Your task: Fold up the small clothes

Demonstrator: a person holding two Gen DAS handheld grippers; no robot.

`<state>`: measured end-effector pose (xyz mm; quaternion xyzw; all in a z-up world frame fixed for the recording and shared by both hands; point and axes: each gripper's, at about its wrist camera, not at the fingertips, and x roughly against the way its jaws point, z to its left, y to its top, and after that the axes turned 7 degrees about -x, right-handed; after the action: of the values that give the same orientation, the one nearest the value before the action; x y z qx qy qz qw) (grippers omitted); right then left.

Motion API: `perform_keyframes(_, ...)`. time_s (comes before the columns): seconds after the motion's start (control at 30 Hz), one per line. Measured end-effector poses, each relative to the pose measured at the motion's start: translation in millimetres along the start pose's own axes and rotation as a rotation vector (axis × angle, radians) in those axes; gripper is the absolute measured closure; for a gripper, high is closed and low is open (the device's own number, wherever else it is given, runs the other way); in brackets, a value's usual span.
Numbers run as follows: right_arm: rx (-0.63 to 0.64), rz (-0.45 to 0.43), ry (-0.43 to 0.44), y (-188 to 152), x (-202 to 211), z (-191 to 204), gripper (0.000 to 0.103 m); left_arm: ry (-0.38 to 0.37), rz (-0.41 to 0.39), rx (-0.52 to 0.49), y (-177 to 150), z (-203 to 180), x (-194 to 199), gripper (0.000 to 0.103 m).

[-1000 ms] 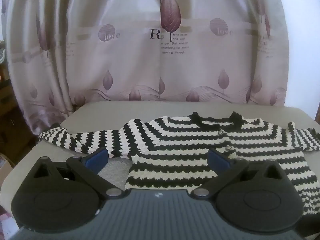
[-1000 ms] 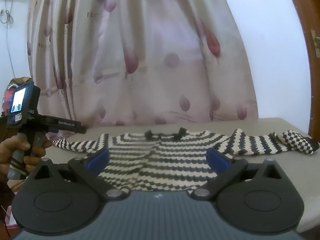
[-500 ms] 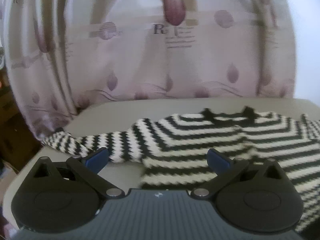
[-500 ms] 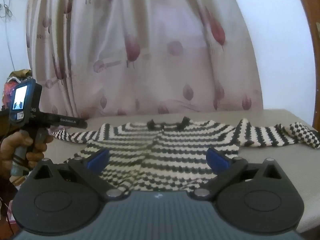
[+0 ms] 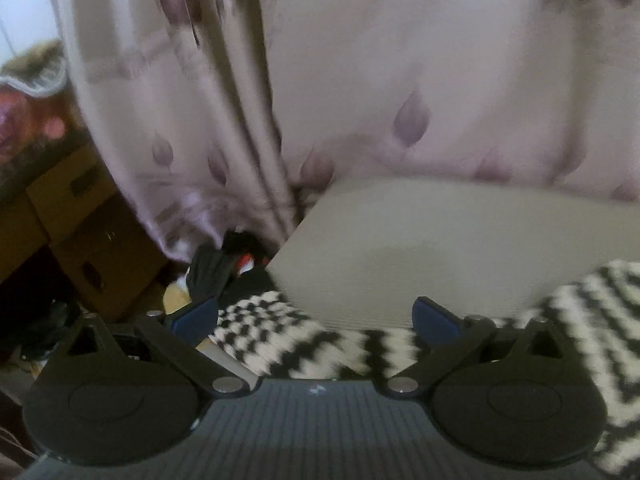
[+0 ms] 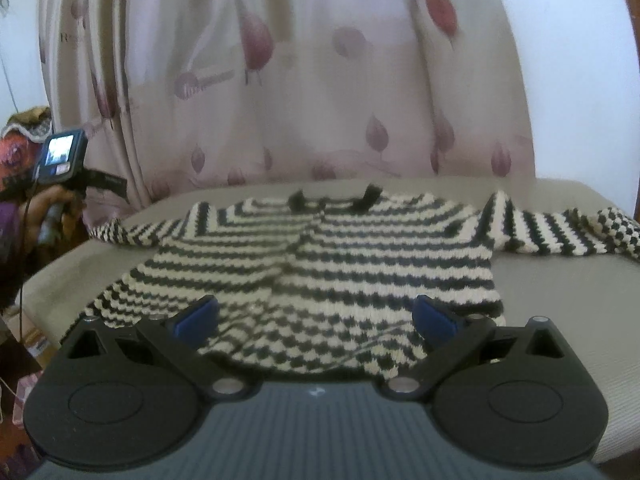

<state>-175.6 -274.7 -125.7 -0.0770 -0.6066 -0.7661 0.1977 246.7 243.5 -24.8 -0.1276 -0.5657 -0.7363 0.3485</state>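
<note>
Item: black-and-cream striped knitted cardigan (image 6: 320,268), spread flat on the grey padded table (image 6: 560,300), unfolded, both sleeves outstretched.
Left gripper (image 5: 316,320): jaws spread, just narrowing slightly; the checkered sleeve cuff (image 5: 256,328) lies between the pads, unpinched, overhanging the table's corner.
Right gripper (image 6: 316,320): spread, empty, over the hem.
Risk: a shallow bite on loose knit may slip, or drag the cardigan off the edge.
</note>
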Motion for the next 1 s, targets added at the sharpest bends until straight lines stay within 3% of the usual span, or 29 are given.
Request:
perform_keyframes(0.13, -0.012, 0.024, -0.013, -0.9, -11.2, -4.2, 0.0, 0.001, 0.138, -0.041, 6.4, 14.2, -44.5, 0.01)
perform_keyframes(0.23, -0.03, 0.045, -0.02, -1.0, -19.5, -8.4, 0.0, 0.013, 0.189, -0.05, 2.8, 15.9, -61.3, 0.01)
perform_keyframes(0.27, -0.034, 0.05, -0.02, -1.2, -21.4, -8.6, 0.0, 0.019, 0.21, -0.053, 0.3, 15.7, -65.3, 0.017)
perform_keyframes(0.37, -0.03, 0.058, -0.012, -1.0, -24.7, -9.3, 0.0, 0.09, 0.278, -0.033, -14.6, 14.8, -67.9, 0.069)
perform_keyframes(0.4, -0.024, 0.054, -0.009, -0.7, -24.6, -9.2, 0.0, 0.103, 0.289, 0.02, -20.6, 22.8, -60.8, 0.076)
perform_keyframes(0.57, -0.032, 0.029, 0.002, 0.2, -21.1, -13.2, 0.0, 0.177, 0.164, 0.265, -68.4, 58.4, 27.7, 0.074)
perform_keyframes(0.63, -0.055, 0.028, 0.007, -1.7, -20.4, -16.7, 0.0, 0.223, 0.15, 0.306, -100.6, 62.7, 65.2, 0.051)
perform_keyframes(0.67, -0.064, 0.03, 0.01, -2.7, -20.4, -18.5, 0.0, 0.238, 0.153, 0.32, -114.6, 65.0, 77.0, 0.029)
perform_keyframes(0.7, -0.073, 0.032, 0.01, -3.6, -20.1, -19.6, 0.0, 0.256, 0.154, 0.328, -131.0, 67.0, 88.9, 0.026)
perform_keyframes(0.77, -0.083, 0.029, 0.018, -4.4, -18.2, -21.6, 0.0, 0.278, 0.155, 0.322, -151.9, 67.5, 100.4, 0.029)
perform_keyframes(0.83, -0.085, 0.016, 0.024, -3.8, -14.0, -22.0, 0.0, 0.246, 0.157, 0.309, -162.9, 68.9, 106.6, 0.025)
perform_keyframes(0.9, -0.084, -0.003, 0.029, -2.7, -8.2, -22.5, 0.0, 0.225, 0.139, 0.303, -163.1, 67.6, 111.5, 0.021)
perform_keyframes(1.0, -0.089, -0.013, 0.022, -2.2, -1.8, -23.1, 0.0, 0.269, 0.082, 0.25, -144.4, 67.5, 94.2, 0.017)
